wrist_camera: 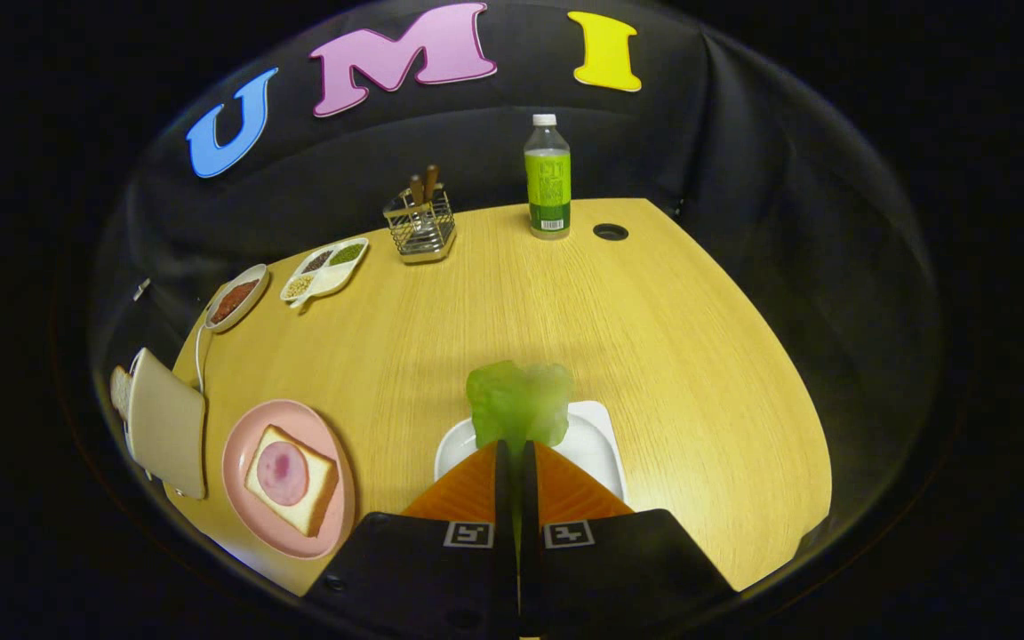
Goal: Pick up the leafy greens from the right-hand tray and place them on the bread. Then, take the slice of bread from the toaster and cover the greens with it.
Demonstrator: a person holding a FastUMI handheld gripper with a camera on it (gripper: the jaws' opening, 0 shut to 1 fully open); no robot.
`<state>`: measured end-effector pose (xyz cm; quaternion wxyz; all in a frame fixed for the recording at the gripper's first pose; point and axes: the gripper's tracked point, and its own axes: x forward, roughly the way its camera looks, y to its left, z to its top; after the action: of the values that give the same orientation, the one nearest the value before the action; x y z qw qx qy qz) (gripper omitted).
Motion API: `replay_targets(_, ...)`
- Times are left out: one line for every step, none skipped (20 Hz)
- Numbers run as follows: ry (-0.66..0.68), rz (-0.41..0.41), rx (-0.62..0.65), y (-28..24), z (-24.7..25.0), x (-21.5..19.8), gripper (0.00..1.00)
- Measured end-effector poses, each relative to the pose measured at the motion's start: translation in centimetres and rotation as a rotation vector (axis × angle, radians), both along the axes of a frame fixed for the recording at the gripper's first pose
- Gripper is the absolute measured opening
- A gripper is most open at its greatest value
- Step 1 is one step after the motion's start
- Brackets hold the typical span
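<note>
My gripper (512, 442) is shut on the leafy greens (519, 402), a pale green leaf that sticks out past the fingertips. Under and just beyond the fingers lies the white tray (596, 442); the leaf appears lifted over it. To the left of the fingers sits a pink plate (245, 498) with a slice of bread (292, 480) topped by a round pink ham slice. Further left stands the beige toaster (165, 422), with a bread slice (121, 391) poking out at its far side.
Along the wooden table's far edge stand a green-labelled bottle (548, 178), a wire cutlery holder (420, 222), a divided dish of seeds (325, 269) and a small bowl of red grains (235, 299). A round cable hole (610, 232) lies beside the bottle.
</note>
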<state>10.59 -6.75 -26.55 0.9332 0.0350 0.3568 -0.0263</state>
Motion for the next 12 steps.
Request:
replay_targets(-0.009, 0.003, -0.003, 0.4, 0.8, -0.1, 0.06)
replay_targets(-0.02, 0.006, -0.005, 0.9, 1.5, -0.2, 0.06)
replay_targets(-0.031, 0.01, -0.005, 1.5, 2.4, -0.4, 0.06)
replay_targets(-0.046, 0.016, -0.007, 2.2, 3.4, -0.6, 0.06)
replay_targets(-0.057, 0.022, -0.009, 2.8, 4.0, -0.7, 0.06)
replay_targets(-0.071, 0.032, -0.01, 3.6, 4.8, -0.9, 0.06)
replay_targets(-0.083, 0.044, -0.008, 4.6, 5.6, -1.0, 0.06)
replay_targets(-0.095, 0.058, -0.01, 5.5, 6.1, -1.3, 0.06)
replay_targets(-0.106, 0.074, -0.011, 6.5, 6.6, -1.5, 0.06)
replay_targets(-0.115, 0.093, -0.011, 7.7, 7.0, -1.7, 0.06)
replay_targets(-0.122, 0.111, -0.01, 8.9, 7.4, -2.0, 0.06)
replay_targets(-0.125, 0.129, -0.008, 9.9, 7.5, -2.2, 0.06)
